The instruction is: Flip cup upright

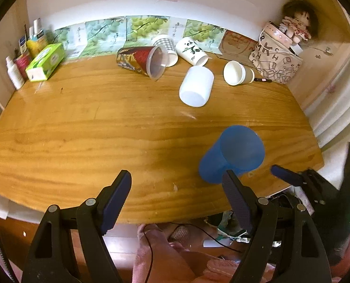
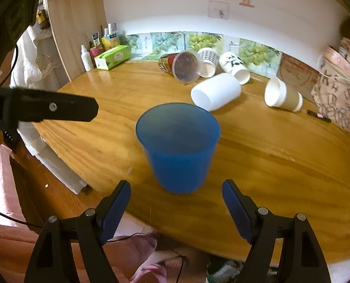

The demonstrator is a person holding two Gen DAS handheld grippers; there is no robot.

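A blue plastic cup (image 2: 178,148) stands upright, mouth up, near the front edge of the wooden table (image 2: 269,146). It also shows in the left wrist view (image 1: 231,152). My right gripper (image 2: 176,199) is open and empty, just in front of the cup, not touching it. My left gripper (image 1: 176,188) is open and empty over the table's front edge, left of the cup. Several other cups lie on their sides at the back: a white cup (image 2: 216,92), a brown paper cup (image 2: 283,94), a panda cup (image 2: 235,67), and a clear cup (image 2: 186,67).
A green tissue box (image 1: 45,61) and bottles (image 1: 14,72) stand at the back left. A patterned bag (image 1: 276,63) with a doll (image 1: 297,23) is at the back right. A wooden shelf side (image 2: 76,33) bounds the left.
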